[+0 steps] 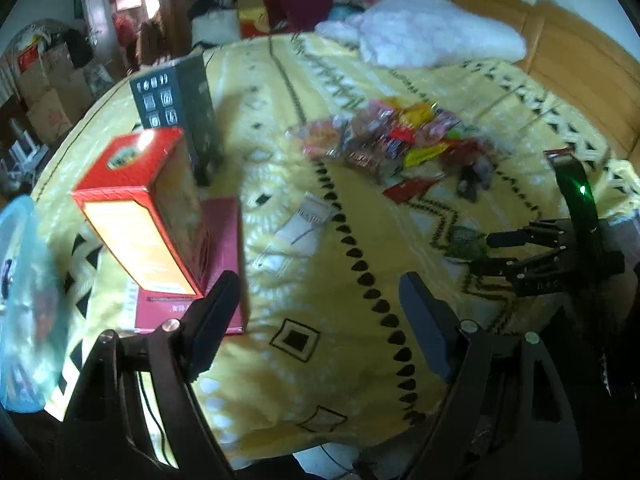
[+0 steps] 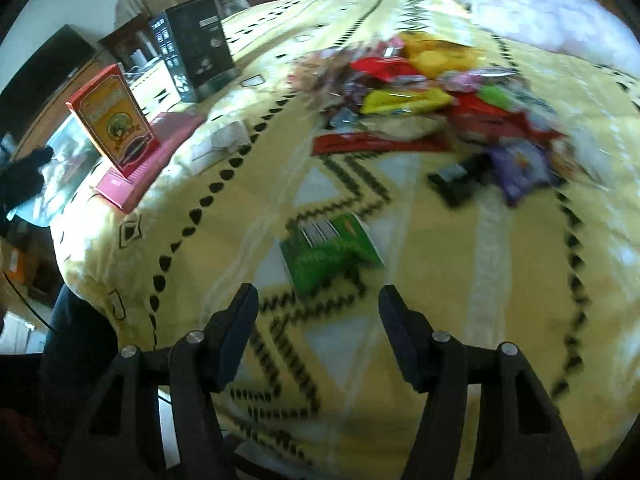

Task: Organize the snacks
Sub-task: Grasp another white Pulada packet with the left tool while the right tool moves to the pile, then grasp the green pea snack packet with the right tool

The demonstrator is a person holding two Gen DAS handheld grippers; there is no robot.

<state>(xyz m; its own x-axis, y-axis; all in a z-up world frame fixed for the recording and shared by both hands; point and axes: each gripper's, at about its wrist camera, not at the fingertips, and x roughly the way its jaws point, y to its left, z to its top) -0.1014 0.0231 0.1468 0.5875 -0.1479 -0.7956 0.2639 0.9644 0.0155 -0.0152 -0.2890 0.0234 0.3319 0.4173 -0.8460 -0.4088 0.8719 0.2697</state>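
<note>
A pile of colourful snack packets (image 1: 396,136) lies on the yellow patterned blanket (image 1: 320,288); it also shows in the right wrist view (image 2: 436,96). A green snack packet (image 2: 330,250) lies alone just ahead of my right gripper (image 2: 318,300), which is open and empty. My left gripper (image 1: 320,288) is open and empty above the blanket. The right gripper also shows in the left wrist view (image 1: 486,254), next to the green packet (image 1: 464,240). A red box (image 1: 148,208) stands on a flat maroon box (image 1: 224,240) at the left.
A dark box (image 1: 180,108) stands behind the red box. A clear plastic bag (image 1: 24,300) is at the far left edge. White bedding (image 1: 424,32) lies at the back. A paper slip (image 1: 308,220) lies on the blanket. Cardboard boxes (image 1: 48,92) stand beyond the bed.
</note>
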